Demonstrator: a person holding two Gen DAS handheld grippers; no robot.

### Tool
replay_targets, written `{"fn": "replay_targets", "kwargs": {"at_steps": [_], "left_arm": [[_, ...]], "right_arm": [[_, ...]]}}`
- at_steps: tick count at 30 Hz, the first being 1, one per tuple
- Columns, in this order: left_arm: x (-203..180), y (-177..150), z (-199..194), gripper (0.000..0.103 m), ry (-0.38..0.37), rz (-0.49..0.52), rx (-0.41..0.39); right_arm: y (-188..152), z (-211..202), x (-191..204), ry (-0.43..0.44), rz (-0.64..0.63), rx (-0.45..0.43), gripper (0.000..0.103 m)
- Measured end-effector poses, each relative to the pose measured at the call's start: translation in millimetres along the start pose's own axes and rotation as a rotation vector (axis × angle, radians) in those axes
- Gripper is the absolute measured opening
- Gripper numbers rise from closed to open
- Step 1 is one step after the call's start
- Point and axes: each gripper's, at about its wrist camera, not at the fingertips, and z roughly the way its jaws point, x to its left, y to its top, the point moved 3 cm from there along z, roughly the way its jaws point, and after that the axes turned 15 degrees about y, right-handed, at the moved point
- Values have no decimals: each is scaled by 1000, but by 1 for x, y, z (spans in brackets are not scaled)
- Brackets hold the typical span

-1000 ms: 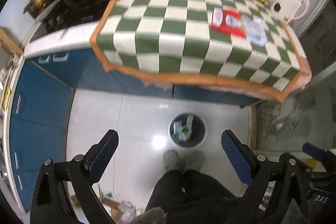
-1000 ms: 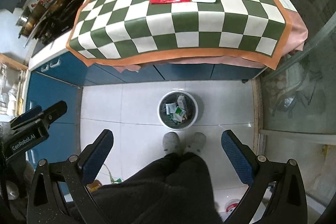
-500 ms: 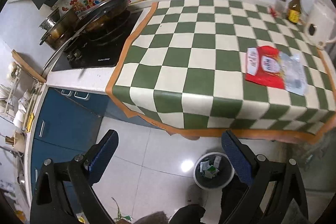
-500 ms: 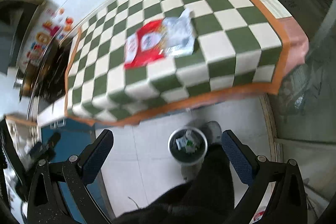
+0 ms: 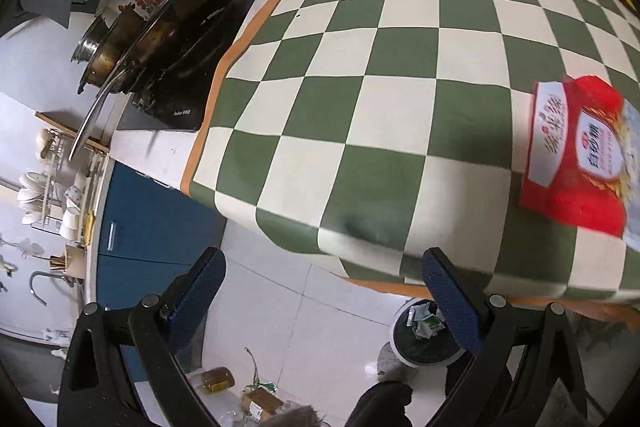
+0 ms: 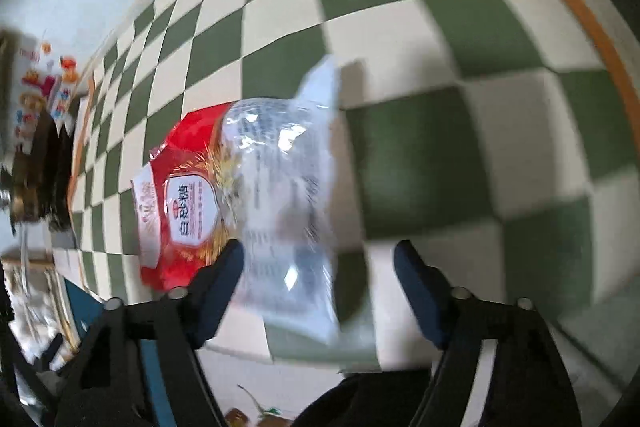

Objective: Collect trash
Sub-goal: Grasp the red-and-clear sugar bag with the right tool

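Note:
A flat red-and-clear plastic bag lies on the green-and-white checked cloth near the counter's front edge. My right gripper hovers just over the bag's clear near end, its jaws closing with that end between them; the pads stand apart from it. The picture is blurred. In the left wrist view the same bag lies at the right on the checked cloth. My left gripper is open and holds nothing, over the cloth's front edge. A white trash bin with wrappers stands on the floor below.
A black cooktop with pans sits left of the cloth. Blue cabinets stand under the counter. Bottles and scraps litter the tiled floor. A person's dark trouser leg shows at the bottom.
Both grippers came forward and down from above the floor and bin to the counter. The right one now stands close over the bag, its jaws narrower than before.

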Motion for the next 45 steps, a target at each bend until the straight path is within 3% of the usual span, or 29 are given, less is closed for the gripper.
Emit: {"fn": "replay_targets", "kwargs": {"at_steps": [1,2,5,11,16,19,25,28,32,34,35,36,37,38,41,45], "left_arm": [[-2,2,0,100,3,0,2],[-3,5,0,100,5,0,5],[-11,15,-3,100,0,6,14],[-45,57,-22,100,-86,7,-12],[-114,128,-51,100,-269,3,-37],[-172,188,-78,100,-381,12,-81],[-264,282,-121,99,-518,32,-192],[-298,317,-122,99,-575,27,-203],[-331,345,-114,82,-611,29,-196],[-342,354,-111,66,-622,26,-197],[-344,357,-110,46,-634,18,-205],[-346,359,-110,19,-639,24,-213],[-347,360,-109,5,-634,35,-219],[-345,358,-110,0,-613,48,-230],[-325,344,-117,0,-557,58,-298],[-274,310,-129,0,-551,52,-344]], "right_arm": [[3,7,7,-6,-37,20,54],[5,12,11,-42,-65,27,30],[16,4,15,-43,-124,-12,16],[50,-69,-51,-118,22,-175,14],[91,-119,-150,-208,253,-331,14],[111,-130,-192,-240,364,-420,14],[136,-127,-222,-259,465,-545,14],[135,-122,-223,-264,481,-575,14],[127,-113,-228,-237,497,-580,14],[125,-109,-232,-232,496,-569,14],[123,-109,-233,-228,493,-564,14],[122,-109,-233,-223,490,-561,14],[121,-109,-232,-221,484,-558,14],[122,-109,-230,-219,477,-556,14],[119,-118,-224,-208,453,-561,13],[116,-133,-205,-188,408,-578,12]]}}
